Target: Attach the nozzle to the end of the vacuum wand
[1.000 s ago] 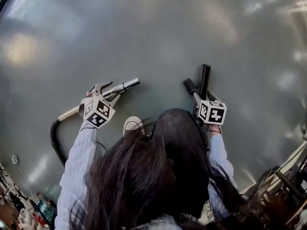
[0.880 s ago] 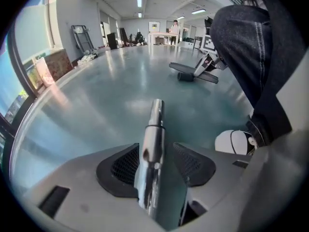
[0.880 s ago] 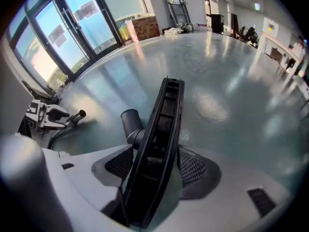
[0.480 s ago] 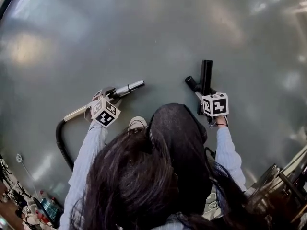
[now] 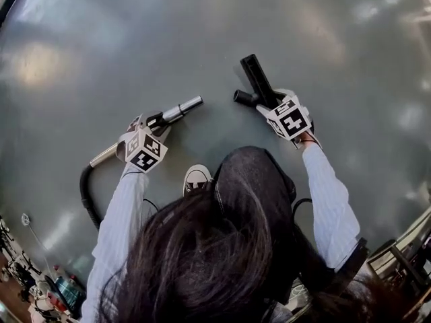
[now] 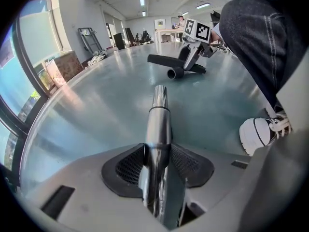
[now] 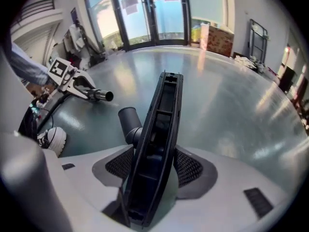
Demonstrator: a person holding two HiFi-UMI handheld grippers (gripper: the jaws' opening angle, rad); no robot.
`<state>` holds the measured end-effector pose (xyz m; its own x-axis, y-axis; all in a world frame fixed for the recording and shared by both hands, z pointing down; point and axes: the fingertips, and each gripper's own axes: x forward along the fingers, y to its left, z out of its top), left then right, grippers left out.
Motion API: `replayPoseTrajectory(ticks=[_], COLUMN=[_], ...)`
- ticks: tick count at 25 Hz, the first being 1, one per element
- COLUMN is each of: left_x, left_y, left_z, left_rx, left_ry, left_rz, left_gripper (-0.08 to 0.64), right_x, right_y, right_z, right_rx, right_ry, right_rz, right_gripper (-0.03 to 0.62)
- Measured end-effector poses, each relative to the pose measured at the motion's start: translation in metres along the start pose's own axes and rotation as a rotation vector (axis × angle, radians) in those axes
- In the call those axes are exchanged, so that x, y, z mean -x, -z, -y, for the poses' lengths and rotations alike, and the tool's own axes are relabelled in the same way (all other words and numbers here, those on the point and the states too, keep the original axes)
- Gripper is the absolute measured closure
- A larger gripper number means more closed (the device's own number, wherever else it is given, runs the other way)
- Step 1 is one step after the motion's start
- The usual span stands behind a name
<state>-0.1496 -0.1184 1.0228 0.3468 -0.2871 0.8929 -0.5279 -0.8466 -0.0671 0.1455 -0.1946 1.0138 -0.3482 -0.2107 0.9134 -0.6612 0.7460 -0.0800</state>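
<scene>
The silver vacuum wand (image 5: 176, 112) slants up to the right on the grey floor, and its black hose (image 5: 84, 194) curls away at the left. My left gripper (image 5: 153, 123) straddles the wand (image 6: 158, 115); its jaws are closing and both pads lie against the tube. My right gripper (image 5: 273, 108) is shut on the black nozzle (image 5: 256, 79), held off the floor to the right of the wand's tip. The nozzle (image 7: 161, 129) stands on edge between the pads, its round neck (image 7: 130, 122) pointing left towards the wand (image 7: 99, 95). A gap separates neck and tip.
A white shoe (image 5: 196, 178) rests on the floor between my arms, close to the left gripper. Clutter lies at the lower left corner (image 5: 40, 291) and furniture at the lower right (image 5: 404, 261). Tall windows (image 7: 145, 8) and distant desks ring the open floor.
My right gripper has carried the nozzle up and to the left and rolled it, so its neck now faces the wand. My left gripper has shifted a little along the wand.
</scene>
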Motion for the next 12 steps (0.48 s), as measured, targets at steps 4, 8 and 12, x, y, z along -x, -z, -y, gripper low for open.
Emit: replayPoseTrajectory(ticks=[4,8,12], left_x=[-0.003,-0.001,0.0], left_y=[0.0,-0.005,-0.005], left_z=[0.003,0.01,0.013], left_rx=[0.01,0.014,0.019], left_ry=[0.006,0.012,0.017], left_rz=[0.02,0.031,0.034], left_gripper=[0.385,0.385,0.385], right_x=[-0.017,-0.022,-0.024], right_y=[-0.029,-0.052,-0.074], right_z=[-0.024,-0.032,-0.043], right_rx=[0.178,0.322,0.409], right_ry=[-0.057,-0.083,-0.112], right_rz=[-0.001,0.008,0.039], right_gripper=[0.328,0.33,0.336])
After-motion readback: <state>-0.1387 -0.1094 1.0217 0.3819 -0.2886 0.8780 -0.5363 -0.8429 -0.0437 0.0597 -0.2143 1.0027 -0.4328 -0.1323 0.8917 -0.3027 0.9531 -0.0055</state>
